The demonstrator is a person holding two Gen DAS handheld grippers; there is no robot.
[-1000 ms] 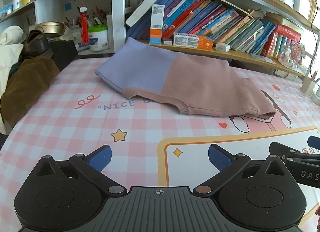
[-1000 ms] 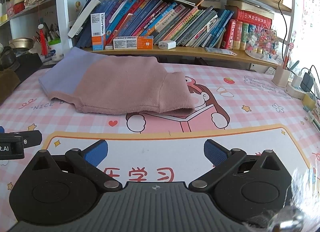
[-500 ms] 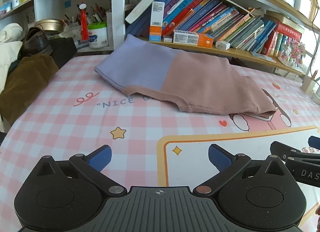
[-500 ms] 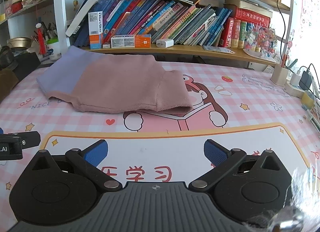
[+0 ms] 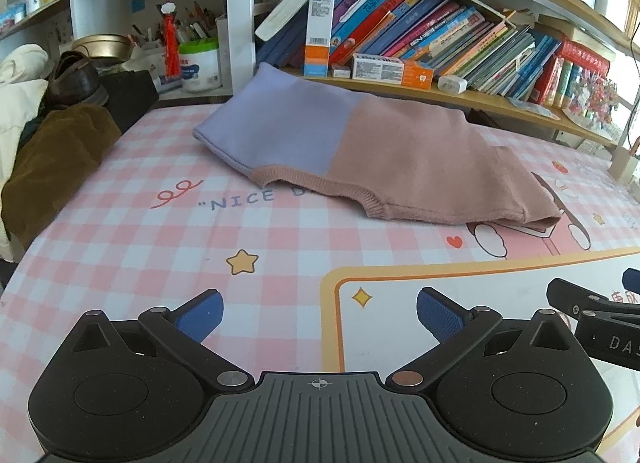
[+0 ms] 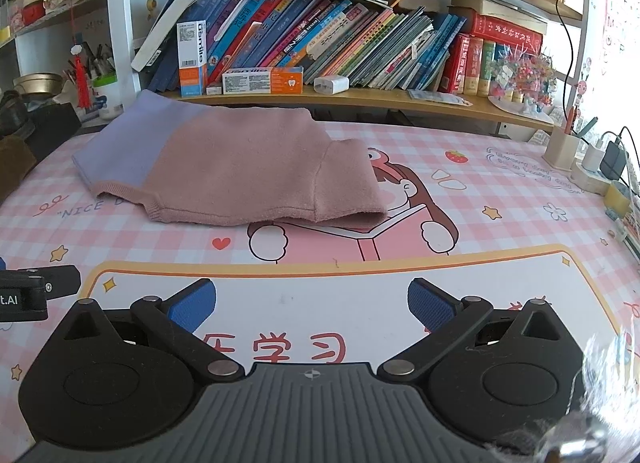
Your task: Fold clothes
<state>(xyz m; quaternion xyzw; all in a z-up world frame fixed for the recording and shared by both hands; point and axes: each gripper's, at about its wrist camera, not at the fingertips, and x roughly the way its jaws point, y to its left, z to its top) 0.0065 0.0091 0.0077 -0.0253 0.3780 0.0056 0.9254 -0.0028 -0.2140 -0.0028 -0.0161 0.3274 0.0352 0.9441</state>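
Note:
A folded knit sweater (image 5: 384,159), lilac at the left and dusty pink at the right, lies flat at the far side of the table, against the bookshelf. It also shows in the right wrist view (image 6: 240,167). My left gripper (image 5: 320,317) is open and empty, low over the near part of the table, well short of the sweater. My right gripper (image 6: 312,309) is open and empty too, beside it to the right. Each gripper shows at the edge of the other's view.
The table carries a pink checked cartoon mat (image 5: 160,239). A shelf of books and boxes (image 6: 320,59) runs behind the sweater. Brown and white clothes and a shoe (image 5: 52,143) pile at the left edge. A pen holder and chargers (image 6: 584,155) stand at the right.
Both grippers have drifted slightly forward and lower, so the sweater looks a little nearer. Both stay open. The sweater has not moved.

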